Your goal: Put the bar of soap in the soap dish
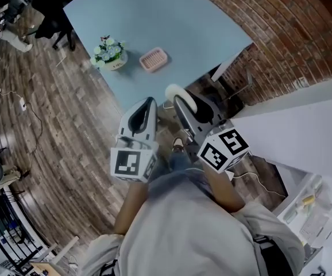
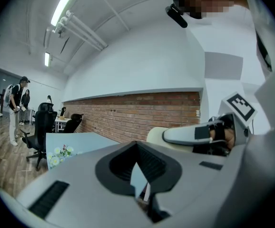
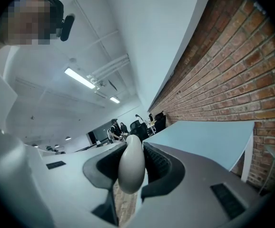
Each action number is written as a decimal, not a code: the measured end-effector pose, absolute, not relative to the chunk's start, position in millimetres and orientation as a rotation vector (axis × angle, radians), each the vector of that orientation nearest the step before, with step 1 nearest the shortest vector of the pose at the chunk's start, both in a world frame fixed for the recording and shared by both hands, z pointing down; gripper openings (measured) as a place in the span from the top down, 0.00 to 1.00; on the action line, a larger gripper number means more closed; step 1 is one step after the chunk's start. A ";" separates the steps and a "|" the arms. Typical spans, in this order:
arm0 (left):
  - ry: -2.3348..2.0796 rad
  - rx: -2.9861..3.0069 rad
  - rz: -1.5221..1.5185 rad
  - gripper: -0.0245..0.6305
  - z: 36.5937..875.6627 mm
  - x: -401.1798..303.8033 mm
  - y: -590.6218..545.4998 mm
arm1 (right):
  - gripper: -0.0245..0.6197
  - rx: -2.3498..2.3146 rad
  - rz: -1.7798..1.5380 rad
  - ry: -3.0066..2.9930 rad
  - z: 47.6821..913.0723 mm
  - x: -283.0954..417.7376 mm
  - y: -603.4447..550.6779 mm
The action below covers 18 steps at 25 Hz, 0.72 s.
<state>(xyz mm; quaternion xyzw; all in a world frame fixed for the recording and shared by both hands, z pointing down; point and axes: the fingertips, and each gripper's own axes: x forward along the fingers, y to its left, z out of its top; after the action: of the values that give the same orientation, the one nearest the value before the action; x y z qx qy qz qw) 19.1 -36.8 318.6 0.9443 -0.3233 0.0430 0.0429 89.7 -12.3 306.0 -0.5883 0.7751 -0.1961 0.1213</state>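
A: Closest in first. What are the hands doing?

B: The right gripper (image 1: 176,98) is clenched on the bar of soap (image 1: 173,91). It is a pale oval pinched edge-on between the pads, and part of it pokes past the tips. I'd guess that lets the bar go down before the jaws meet anything.

A: And the other?

B: The left gripper (image 1: 150,101) has its jaws together on nothing. It rides just beside the right one, with no job that I can see.

A: Is the soap over the tabletop?

B: Not quite. In the head view it sits just short of the near edge. Both grippers are roughly level above the wooden floor (image 1: 68,125), pointing at the pale blue tabletop (image 1: 172,16).

A: And the target?

B: The pink soap dish (image 1: 153,59) lies further in, apart from the soap, and looks empty. A small pot of flowers (image 1: 109,54) stands near its left side, close enough to mind on the way in. Beyond runs the brick wall (image 1: 281,22).
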 end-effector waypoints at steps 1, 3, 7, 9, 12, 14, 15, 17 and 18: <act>-0.994 2.882 0.131 0.96 318.9 19.6 -39.0 | 0.78 -1.712 -0.574 2.266 305.4 90.0 -14.5; -0.991 2.877 0.127 0.96 318.6 22.8 -43.4 | 0.78 -1.705 -0.574 2.271 304.5 91.4 -19.7; -0.985 2.891 0.124 0.96 315.8 28.7 -53.0 | 0.78 -1.699 -0.578 2.276 305.1 94.3 -31.8; -0.987 2.896 0.119 0.96 315.4 28.1 -61.2 | 0.78 -1.699 -0.575 2.277 304.6 93.3 -40.4; -0.984 2.889 0.107 0.96 314.6 26.7 -76.0 | 0.78 -1.702 -0.561 2.279 301.3 90.7 -53.6; -0.972 2.895 0.094 0.96 311.5 27.6 -87.1 | 0.78 -1.712 -0.549 2.279 299.0 90.2 -62.7; -0.966 2.902 0.087 0.96 309.5 28.3 -93.1 | 0.78 -1.718 -0.543 2.278 297.9 90.2 -67.8; -0.948 2.916 0.079 0.96 307.4 29.2 -104.3 | 0.78 -1.730 -0.536 2.272 296.8 90.1 -78.3; -0.937 2.919 0.074 0.96 307.0 29.4 -109.6 | 0.78 -1.737 -0.535 2.267 297.1 89.9 -83.6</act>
<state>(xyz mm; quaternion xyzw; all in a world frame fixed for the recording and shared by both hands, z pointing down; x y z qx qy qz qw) 29.4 -109.6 307.0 0.9512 -0.3052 0.0241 0.0376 89.9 -83.6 297.1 -0.5937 0.7747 -0.1829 0.1177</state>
